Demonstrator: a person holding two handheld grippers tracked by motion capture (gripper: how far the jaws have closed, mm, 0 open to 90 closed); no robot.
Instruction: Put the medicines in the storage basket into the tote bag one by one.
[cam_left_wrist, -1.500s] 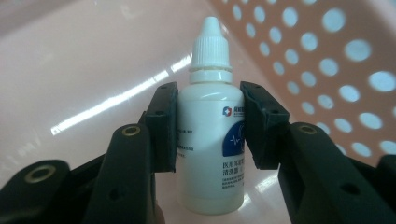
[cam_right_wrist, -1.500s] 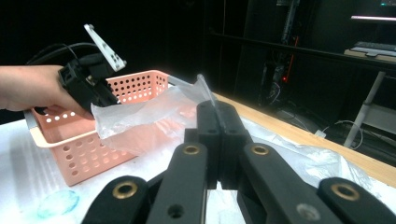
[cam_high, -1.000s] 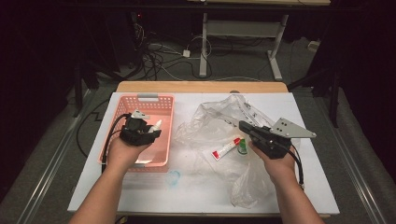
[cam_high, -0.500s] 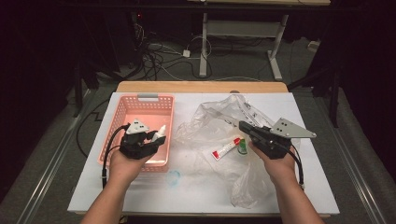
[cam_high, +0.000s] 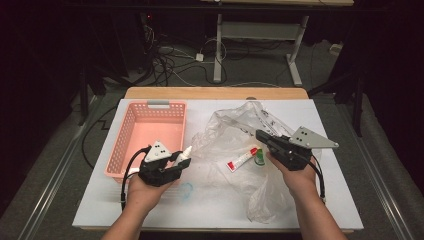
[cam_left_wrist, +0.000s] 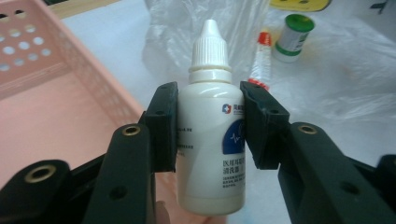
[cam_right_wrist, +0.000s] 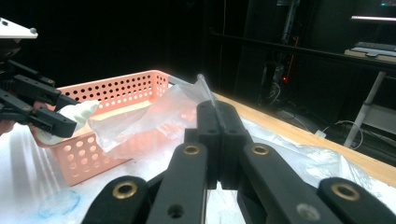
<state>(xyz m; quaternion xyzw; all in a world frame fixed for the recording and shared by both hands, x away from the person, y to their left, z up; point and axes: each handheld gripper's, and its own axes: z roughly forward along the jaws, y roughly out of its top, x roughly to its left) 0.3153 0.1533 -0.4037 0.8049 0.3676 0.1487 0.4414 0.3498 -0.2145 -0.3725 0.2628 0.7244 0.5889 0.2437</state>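
Note:
My left gripper (cam_high: 181, 159) is shut on a white dropper bottle (cam_left_wrist: 212, 135) with a ribbed cap, held by its body between the two pads. It hangs over the near right corner of the pink basket (cam_high: 150, 135). My right gripper (cam_high: 261, 135) is shut on the edge of a clear plastic bag (cam_high: 235, 135), and in the right gripper view a fold of the bag (cam_right_wrist: 154, 116) rises from between the closed jaws. A red-and-white tube (cam_high: 242, 159) and a small green-capped bottle (cam_high: 259, 157) lie on the bag between the two grippers.
The white table top (cam_high: 100, 200) has a faint blue ring mark (cam_high: 186, 190) near my left hand. A wooden strip (cam_high: 215, 93) runs along the far edge. Beyond it, cables and desk legs stand on the dark floor.
My left gripper has drawn back toward the person and slightly right with the bottle, from over the basket's middle to its near right corner. The right gripper has stayed put.

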